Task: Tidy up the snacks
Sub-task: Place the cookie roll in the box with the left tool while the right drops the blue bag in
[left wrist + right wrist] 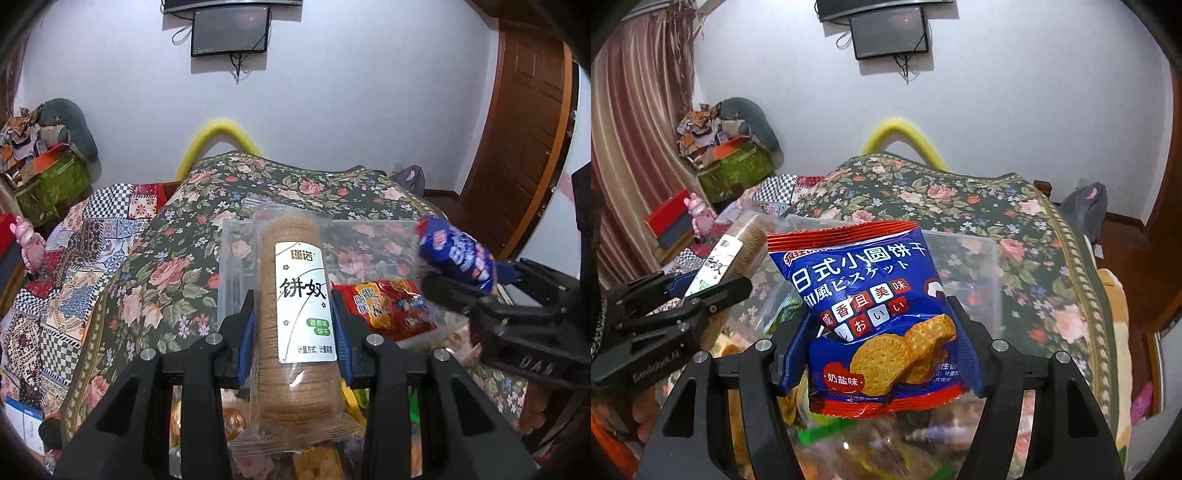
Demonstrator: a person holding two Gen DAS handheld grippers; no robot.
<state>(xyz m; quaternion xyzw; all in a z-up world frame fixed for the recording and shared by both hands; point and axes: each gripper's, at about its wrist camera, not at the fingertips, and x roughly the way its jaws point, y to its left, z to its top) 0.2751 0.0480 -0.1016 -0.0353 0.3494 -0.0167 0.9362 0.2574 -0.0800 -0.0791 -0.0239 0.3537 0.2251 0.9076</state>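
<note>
Biscuit sleeve (295, 314) sits clamped in left hand-held gripper (295, 328); right hand-held gripper (882, 350) grips blue biscuit bag (875, 314).

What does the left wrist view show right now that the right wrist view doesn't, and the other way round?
Only the left wrist view: the red snack bag lying behind the left tool, and the wooden door.

Only the right wrist view: the printed front of the blue biscuit bag in the right tool, and the striped curtain.

Both: the cracker sleeve, the clear plastic bin, the floral cloth and the wall monitor.
</note>
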